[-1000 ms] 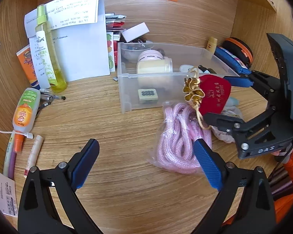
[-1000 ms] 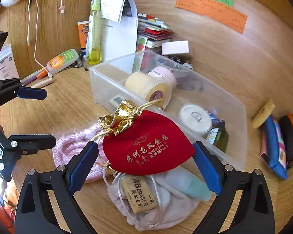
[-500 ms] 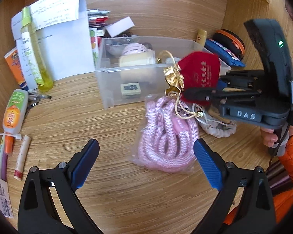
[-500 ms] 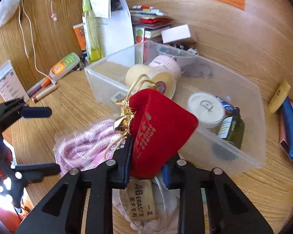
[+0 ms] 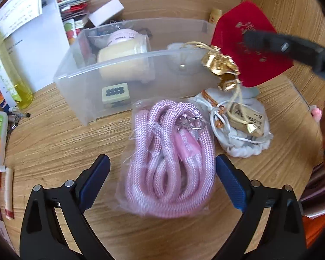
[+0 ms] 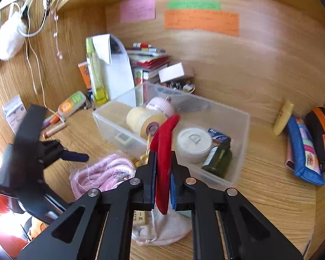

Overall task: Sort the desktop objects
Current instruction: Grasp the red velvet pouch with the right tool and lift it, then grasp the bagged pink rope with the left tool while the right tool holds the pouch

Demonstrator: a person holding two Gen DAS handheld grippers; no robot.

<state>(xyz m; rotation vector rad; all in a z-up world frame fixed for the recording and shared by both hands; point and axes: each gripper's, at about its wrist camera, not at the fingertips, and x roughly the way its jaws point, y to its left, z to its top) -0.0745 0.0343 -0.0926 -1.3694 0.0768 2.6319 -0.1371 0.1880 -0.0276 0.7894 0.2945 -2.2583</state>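
The jaws of the right gripper (image 6: pixel 162 186) are clamped on the red pouch (image 6: pixel 164 151), held in the air just in front of the clear bin (image 6: pixel 238 151); carry it well over the rim before letting go, so its gold cord (image 5: pixel 231 99) clears. The left gripper (image 5: pixel 162 177) hangs low with jaws wide apart, straddling the pink rope (image 5: pixel 171 162) on the table (image 5: pixel 65 147).

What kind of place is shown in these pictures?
Probably a home study desk set in a wooden alcove: sticky notes on the back wall, a pencil case, and a clear bin of small items.
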